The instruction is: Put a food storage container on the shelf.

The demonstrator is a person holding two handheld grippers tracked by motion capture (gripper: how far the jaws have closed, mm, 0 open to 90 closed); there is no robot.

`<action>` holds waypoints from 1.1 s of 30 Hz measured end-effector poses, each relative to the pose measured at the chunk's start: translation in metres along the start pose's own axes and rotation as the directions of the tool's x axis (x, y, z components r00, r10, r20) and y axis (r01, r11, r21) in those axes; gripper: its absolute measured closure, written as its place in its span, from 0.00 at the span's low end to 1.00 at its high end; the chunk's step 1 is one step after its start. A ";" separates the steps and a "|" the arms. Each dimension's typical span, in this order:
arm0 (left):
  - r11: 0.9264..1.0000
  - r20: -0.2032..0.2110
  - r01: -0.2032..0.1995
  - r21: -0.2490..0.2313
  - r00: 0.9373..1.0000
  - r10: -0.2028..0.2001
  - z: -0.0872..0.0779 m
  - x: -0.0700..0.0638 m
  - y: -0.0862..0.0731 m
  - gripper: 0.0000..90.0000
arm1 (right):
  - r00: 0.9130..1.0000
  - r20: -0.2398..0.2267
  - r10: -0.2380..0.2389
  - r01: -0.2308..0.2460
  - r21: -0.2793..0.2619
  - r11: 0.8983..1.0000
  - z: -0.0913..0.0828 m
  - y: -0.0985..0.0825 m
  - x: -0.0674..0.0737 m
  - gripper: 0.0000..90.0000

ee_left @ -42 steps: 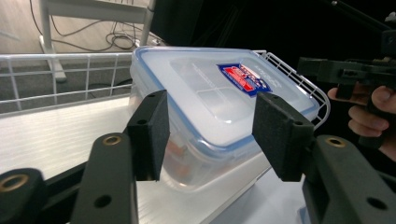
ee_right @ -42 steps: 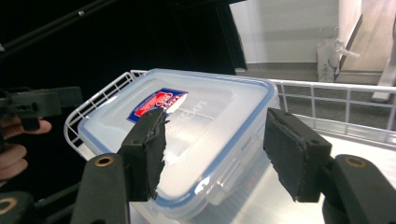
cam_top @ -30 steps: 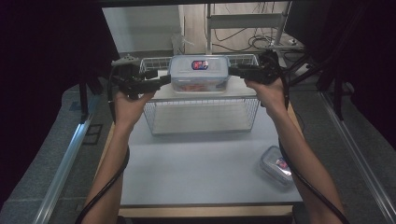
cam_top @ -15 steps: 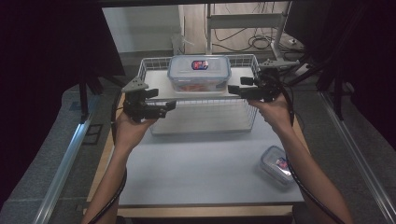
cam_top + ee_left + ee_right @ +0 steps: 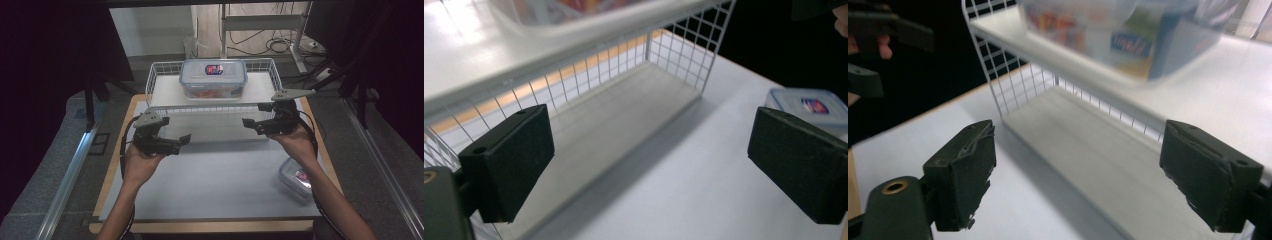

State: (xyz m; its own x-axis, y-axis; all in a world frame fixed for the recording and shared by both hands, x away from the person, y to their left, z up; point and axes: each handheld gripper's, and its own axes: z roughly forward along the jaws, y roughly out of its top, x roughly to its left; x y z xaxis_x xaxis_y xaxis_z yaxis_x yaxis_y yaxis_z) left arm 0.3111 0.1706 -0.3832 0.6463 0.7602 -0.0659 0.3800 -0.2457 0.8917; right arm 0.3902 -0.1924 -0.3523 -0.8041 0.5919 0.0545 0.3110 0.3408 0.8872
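High view, clear blue-rimmed lidded container [image 5: 213,77] atop wire rack [image 5: 165,82], both grippers [image 5: 184,139] [image 5: 246,122] released, empty.

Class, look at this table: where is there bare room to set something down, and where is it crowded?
Free: the white table top between the wire rack and the near edge, left of the small container; also the rack's lower shelf. Crowded: the rack's top, where the large container sits.

Both grippers have let go of the clear lidded box [image 5: 213,78], which now sits alone on the wire rack's top shelf [image 5: 167,92]. The left hand-held gripper [image 5: 183,141] and right hand-held gripper [image 5: 248,123] have drawn back toward the bench's near edge and lower, their jaws having just been opening with nothing between them.
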 end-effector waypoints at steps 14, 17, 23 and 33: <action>0.999 -0.016 -0.030 0.015 0.999 0.031 0.003 -0.018 -0.034 0.04 | 1.000 -0.016 -0.026 0.026 0.013 1.000 -0.009 -0.037 0.017 0.09; 0.999 -0.017 -0.032 0.008 0.999 0.032 0.002 -0.023 -0.041 0.04 | 1.000 -0.012 -0.021 0.021 0.016 1.000 -0.011 -0.046 0.018 0.07; 0.999 -0.034 -0.035 -0.006 0.999 0.034 -0.004 -0.030 -0.059 0.03 | 1.000 -0.005 0.000 0.000 -0.015 1.000 -0.019 -0.063 0.018 0.05; 1.000 -0.031 -0.018 -0.001 0.999 0.018 -0.002 -0.036 -0.085 0.03 | 1.000 -0.017 -0.003 0.003 0.012 1.000 -0.021 -0.092 0.023 0.05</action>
State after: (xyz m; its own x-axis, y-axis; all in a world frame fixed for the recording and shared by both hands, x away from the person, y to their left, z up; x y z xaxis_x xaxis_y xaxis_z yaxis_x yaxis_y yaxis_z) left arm 0.2542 0.1656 -0.4560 0.6321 0.7741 -0.0363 0.3676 -0.2583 0.8934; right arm 0.3321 -0.2256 -0.4225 -0.8135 0.5786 0.0593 0.3145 0.3518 0.8817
